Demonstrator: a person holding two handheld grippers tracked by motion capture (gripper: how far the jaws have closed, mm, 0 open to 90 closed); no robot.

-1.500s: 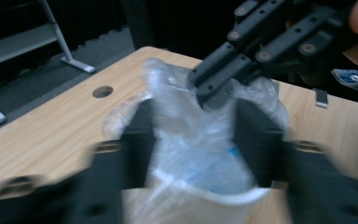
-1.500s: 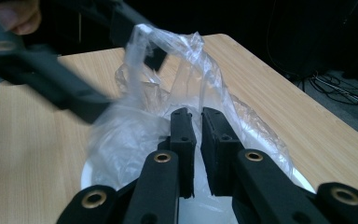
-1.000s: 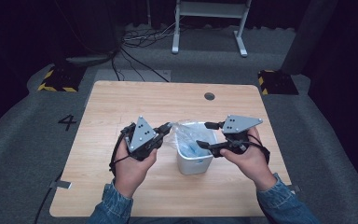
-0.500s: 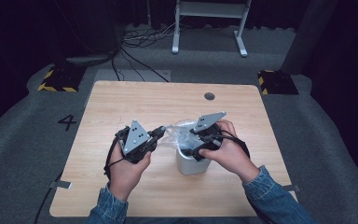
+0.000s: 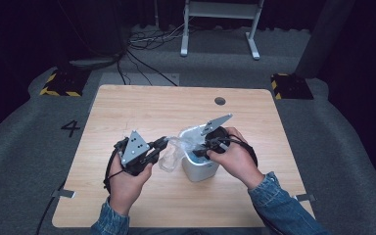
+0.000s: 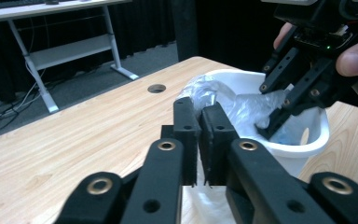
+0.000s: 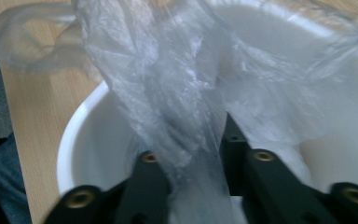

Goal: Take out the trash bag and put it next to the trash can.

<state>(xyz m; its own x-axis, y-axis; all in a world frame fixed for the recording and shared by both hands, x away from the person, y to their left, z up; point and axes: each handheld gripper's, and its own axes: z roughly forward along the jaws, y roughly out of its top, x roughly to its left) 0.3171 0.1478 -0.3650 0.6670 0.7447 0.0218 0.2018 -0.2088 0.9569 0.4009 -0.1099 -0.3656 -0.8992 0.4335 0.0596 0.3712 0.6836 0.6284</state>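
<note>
On the wooden table [image 5: 127, 112], left of centre: left hand [image 5: 127, 183], sleeve in blue denim, forearm entering from the bottom edge and angled slightly rightward. It grips the left gripper [image 5: 160, 145] with the grey plate uppermost and the jaws pointing right, toward the bin. Jaws pressed together on the edge of the bag [image 5: 172, 154]; in the left gripper view the two black pads [image 6: 186, 135] meet on a thin sheet of clear film that hangs down between them.

Centre: bag, clear crumpled plastic, stretched from the left gripper across and over the near rim into the bin [image 5: 200, 169]. One part lies outside the bin on its left side, the rest inside.

Centre-right: bin, small, white, upright on the table, rim rounded. Something blue shows inside it near the bottom; what it is cannot be told.

Right: right hand [image 5: 235, 156], denim sleeve, forearm coming in from the lower right and angled up-left, wrist bent so the right gripper [image 5: 199, 152] tips downward into the bin's mouth. Grey plate tilted up toward the far side. In the right gripper view the bag's film is bunched between the jaws and hides their tips, blurred; they appear to pinch the bag, with a gap left between them.

Far edge of table: a round hole [image 5: 220, 101].
</note>
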